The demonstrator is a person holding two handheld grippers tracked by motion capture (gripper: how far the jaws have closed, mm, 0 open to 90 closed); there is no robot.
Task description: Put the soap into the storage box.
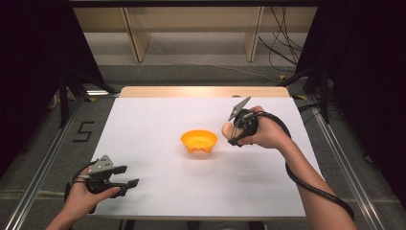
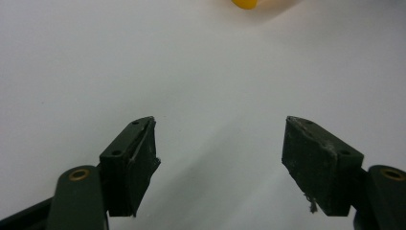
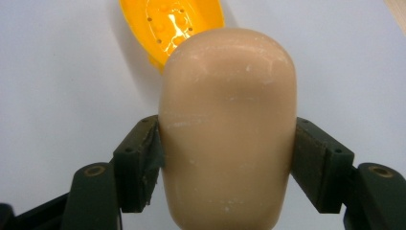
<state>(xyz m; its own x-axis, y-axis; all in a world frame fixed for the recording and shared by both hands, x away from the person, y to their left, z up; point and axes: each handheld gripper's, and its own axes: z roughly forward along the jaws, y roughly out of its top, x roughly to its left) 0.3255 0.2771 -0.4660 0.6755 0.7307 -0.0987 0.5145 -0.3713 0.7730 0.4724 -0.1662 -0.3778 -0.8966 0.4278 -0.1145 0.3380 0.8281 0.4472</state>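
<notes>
An orange bowl point(image 1: 199, 141) sits near the middle of the white table; its rim point(image 3: 163, 28) also shows at the top of the right gripper view and a sliver of the bowl point(image 2: 245, 4) at the top of the left gripper view. My right gripper point(image 1: 230, 130) hovers just right of the bowl, shut on a smooth tan rounded block point(image 3: 227, 129) point(image 1: 228, 128) that both pads press from the sides. My left gripper point(image 1: 128, 175) rests at the front left of the table, open, with nothing between its pads point(image 2: 219, 163).
The white table sheet point(image 1: 158, 120) has a wooden strip point(image 1: 201, 91) along its far edge. Metal rails point(image 1: 43, 163) run along both sides on the floor. Cables point(image 1: 282, 43) lie beyond the far edge, near wooden legs.
</notes>
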